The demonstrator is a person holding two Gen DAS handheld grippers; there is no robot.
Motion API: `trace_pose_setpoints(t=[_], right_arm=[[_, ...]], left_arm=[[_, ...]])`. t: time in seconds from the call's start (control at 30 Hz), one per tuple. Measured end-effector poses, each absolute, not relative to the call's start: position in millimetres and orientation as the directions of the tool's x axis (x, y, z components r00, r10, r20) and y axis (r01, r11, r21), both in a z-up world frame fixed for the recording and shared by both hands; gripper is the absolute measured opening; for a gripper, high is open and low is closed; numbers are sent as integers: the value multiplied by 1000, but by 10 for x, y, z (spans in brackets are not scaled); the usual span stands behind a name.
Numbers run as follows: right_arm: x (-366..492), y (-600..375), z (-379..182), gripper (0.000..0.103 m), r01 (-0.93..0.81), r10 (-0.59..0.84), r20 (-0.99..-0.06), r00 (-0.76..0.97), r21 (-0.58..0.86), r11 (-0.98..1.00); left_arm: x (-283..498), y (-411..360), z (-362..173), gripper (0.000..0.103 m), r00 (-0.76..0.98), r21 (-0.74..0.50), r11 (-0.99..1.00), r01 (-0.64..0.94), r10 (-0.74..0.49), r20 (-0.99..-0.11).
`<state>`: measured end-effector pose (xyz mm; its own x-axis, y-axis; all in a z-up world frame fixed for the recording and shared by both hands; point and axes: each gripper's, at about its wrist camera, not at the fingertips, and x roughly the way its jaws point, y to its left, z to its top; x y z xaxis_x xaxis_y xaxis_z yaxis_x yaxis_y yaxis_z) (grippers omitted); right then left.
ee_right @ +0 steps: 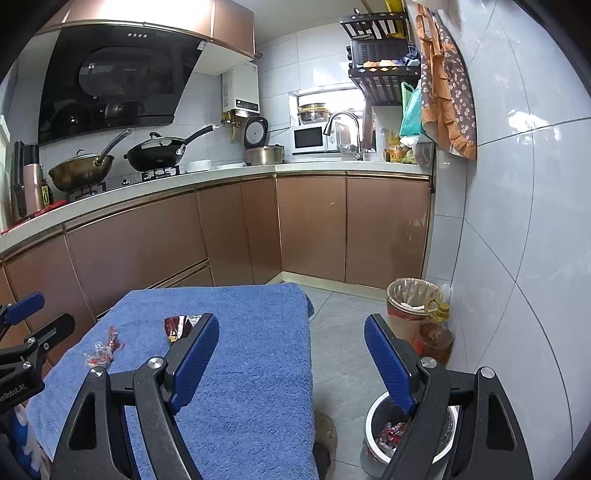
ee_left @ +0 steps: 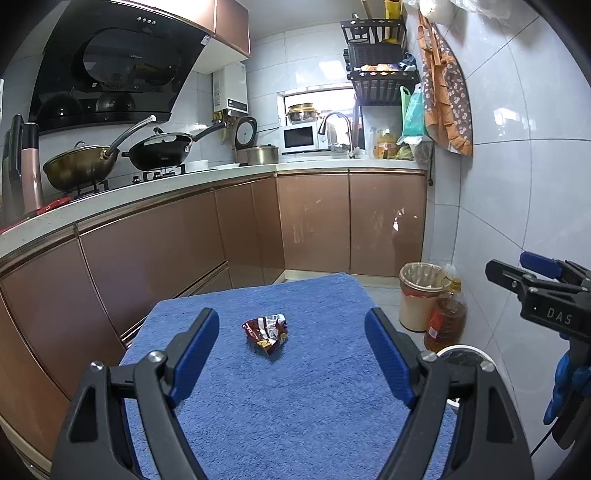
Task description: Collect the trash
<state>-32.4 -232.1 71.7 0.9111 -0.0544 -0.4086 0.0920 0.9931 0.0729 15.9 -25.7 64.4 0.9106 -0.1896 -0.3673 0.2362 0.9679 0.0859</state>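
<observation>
With both the left gripper and right gripper spread apart and empty, the left should drop straight onto the crumpled red wrapper at frame centre on the blue towel, pinching its raised folds.

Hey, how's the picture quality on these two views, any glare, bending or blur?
Left wrist view: strong fisheye bending curves the counter, corners are black, the window is blown out, and the wrapper on the blue towel is sharp. Right wrist view: same bending, glare on the wall tiles and upper cabinet, and the small wrappers look slightly soft.
</observation>
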Motion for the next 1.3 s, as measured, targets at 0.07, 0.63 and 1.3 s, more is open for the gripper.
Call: trace_pose_setpoints(t=[0.07, 0.63, 1.3], right_arm=[[-333, -2321, 727, 79, 94, -59, -407, 911, 66, 993], [-368, -2293, 711, 80, 96, -69, -411, 909, 47, 994], [97, -2072, 937, 80, 34, -12, -401, 916, 49, 998]], left_arm=[[149, -247, 641, 80, 911, 83, 968, 239, -193, -365], [204, -198, 580, 80, 903, 52, 970, 237, -200, -381], [889, 177, 336, 80, 885, 36, 988, 151, -119, -450]])
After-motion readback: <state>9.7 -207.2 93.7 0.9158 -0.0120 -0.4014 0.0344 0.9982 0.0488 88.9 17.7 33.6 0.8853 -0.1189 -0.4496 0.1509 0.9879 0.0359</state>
